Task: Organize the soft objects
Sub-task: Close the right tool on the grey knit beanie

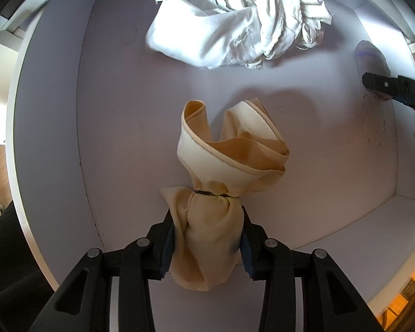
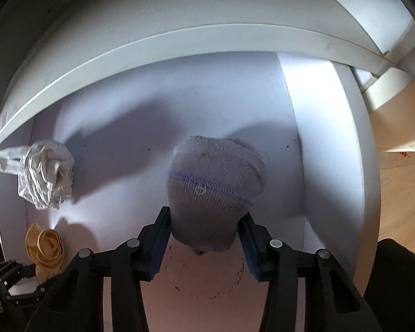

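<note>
- Soft objects sit inside a white drawer (image 1: 55,138), and we count three of them there.
- We see the left gripper (image 1: 206,249) pointing straight down, its jaws narrow and clamped on the bunched end of a beige cloth (image 1: 224,149).
- A thin dark band (image 1: 210,192) cinches that cloth just past our fingertips; beyond the band it fans out into folded, hemmed loops resting on the drawer floor.
- We see the right gripper (image 2: 204,238) with its pads against both sides of a grey sock (image 2: 215,182), so it holds the sock.
- A purple stripe (image 2: 207,181) runs across the sock, which sits near the drawer's right wall (image 2: 326,144).
- A crumpled white rag (image 1: 235,25) lies well apart from both, by the far wall; in the right view it appears at the left (image 2: 47,177).
- Under the sock we see a ring-shaped stain (image 2: 207,276) on the drawer floor.
- Wooden flooring (image 2: 401,193) shows outside the drawer.
</note>
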`<act>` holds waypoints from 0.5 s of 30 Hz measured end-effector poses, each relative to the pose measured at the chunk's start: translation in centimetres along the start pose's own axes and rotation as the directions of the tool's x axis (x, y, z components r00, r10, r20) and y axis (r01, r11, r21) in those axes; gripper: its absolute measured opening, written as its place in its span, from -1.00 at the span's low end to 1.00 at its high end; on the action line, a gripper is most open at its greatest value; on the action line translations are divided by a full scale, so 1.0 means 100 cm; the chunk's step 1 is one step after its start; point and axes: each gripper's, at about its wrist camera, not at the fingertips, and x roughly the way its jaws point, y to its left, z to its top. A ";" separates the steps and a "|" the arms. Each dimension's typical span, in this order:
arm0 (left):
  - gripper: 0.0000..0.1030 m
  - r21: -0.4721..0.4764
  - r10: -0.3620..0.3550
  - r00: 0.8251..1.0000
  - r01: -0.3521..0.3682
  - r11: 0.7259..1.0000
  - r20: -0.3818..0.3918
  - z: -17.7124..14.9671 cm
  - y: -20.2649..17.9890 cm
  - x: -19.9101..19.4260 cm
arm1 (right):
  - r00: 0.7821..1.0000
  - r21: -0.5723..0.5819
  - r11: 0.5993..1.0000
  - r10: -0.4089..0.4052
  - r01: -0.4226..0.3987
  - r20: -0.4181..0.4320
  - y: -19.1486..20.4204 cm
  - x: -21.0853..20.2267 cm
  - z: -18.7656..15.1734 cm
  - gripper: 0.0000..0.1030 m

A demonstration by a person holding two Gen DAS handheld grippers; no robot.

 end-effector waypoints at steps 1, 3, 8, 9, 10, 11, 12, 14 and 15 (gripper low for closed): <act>-0.21 0.000 0.001 1.000 -0.001 1.000 0.000 0.000 -0.001 0.000 | 1.000 -0.010 1.000 -0.001 0.001 -0.007 0.001 0.001 -0.001 -0.09; -0.21 -0.001 0.001 1.000 -0.001 1.000 -0.001 0.001 -0.001 0.000 | 1.000 -0.019 1.000 0.000 0.000 -0.018 0.003 -0.001 -0.012 -0.09; -0.21 0.001 0.004 1.000 -0.004 1.000 -0.001 0.001 -0.003 0.000 | 0.999 -0.025 1.000 0.001 -0.002 -0.047 0.002 0.003 -0.019 -0.13; -0.21 0.003 0.017 1.000 -0.017 1.000 -0.002 0.001 -0.005 -0.001 | 0.999 -0.029 1.000 -0.005 0.003 -0.054 0.003 0.002 -0.021 -0.13; -0.21 0.003 0.018 1.000 -0.018 1.000 -0.001 0.001 -0.005 -0.001 | 0.998 -0.030 1.000 -0.008 0.007 -0.059 0.003 0.000 -0.023 -0.13; -0.21 0.003 0.018 1.000 -0.018 1.000 0.001 0.001 -0.007 -0.001 | 0.998 -0.029 1.000 -0.010 0.009 -0.067 0.003 0.001 -0.026 -0.13; -0.22 0.002 0.018 1.000 -0.018 1.000 0.003 0.002 -0.007 -0.002 | 0.997 -0.025 1.000 -0.011 0.009 -0.075 0.004 0.002 -0.029 -0.13; -0.23 0.003 0.020 1.000 -0.020 1.000 0.012 0.000 -0.008 -0.005 | 0.996 -0.011 1.000 -0.010 0.009 -0.090 0.001 0.003 -0.035 -0.13; -0.24 0.008 0.022 1.000 -0.022 1.000 0.016 -0.001 -0.009 -0.006 | 0.995 -0.002 1.000 -0.009 0.009 -0.097 -0.001 0.004 -0.038 -0.13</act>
